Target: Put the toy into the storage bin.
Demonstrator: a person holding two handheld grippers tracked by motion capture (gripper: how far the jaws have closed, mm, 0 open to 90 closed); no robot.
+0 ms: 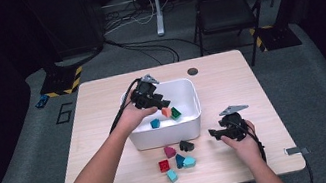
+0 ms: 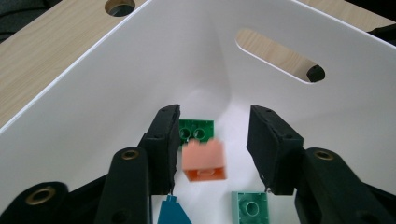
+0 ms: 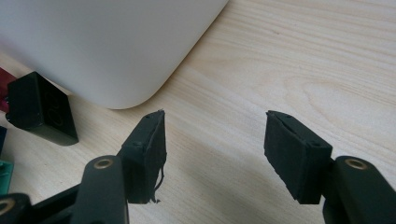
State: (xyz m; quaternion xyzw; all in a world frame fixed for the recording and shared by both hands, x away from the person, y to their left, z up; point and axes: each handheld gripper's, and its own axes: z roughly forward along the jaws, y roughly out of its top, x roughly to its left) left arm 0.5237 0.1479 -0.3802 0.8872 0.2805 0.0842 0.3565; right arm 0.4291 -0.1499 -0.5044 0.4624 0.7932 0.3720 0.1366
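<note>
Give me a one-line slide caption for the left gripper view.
Left gripper open over the white bin, orange brick blurred between its jaws, untouched, above a green brick.

Folding chair (image 1: pixel 226 1) behind table (image 1: pixel 230 79), cables (image 1: pixel 143 49) on floor, desk leg (image 1: pixel 156 4).

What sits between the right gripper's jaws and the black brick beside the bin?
Bare tabletop, seen in the right gripper view: nothing lies between the right gripper and the black brick.
</note>
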